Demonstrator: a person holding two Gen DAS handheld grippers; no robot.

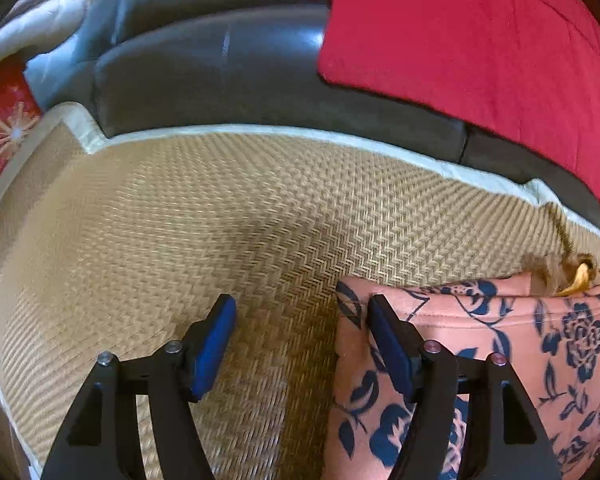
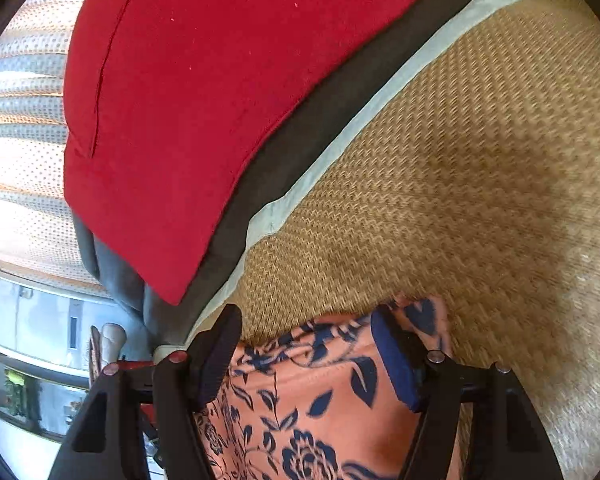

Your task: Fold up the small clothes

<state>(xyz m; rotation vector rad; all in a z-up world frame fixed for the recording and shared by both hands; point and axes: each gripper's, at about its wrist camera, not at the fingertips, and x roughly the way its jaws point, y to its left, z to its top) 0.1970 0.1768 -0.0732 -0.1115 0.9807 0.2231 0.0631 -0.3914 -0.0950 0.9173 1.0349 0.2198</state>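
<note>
Floral garment [image 1: 480, 360], pink with dark blue roses, lies on the woven mat [image 1: 220, 220]; it already looks doubled over at one edge, so folding seems part done, not finished. One garment, one mat, one red cushion [image 1: 480, 40]. Left tongs [image 1: 302, 344] and right tongs [image 2: 306, 356] both gape wide, gripping nothing.

Floral garment [image 1: 480, 360] cut off at frame edge, mat [image 2: 520, 240] weave blurred, perhaps by motion

Black tongs [image 1: 300, 312] with blue pads [image 1: 212, 344], silver screws.
</note>
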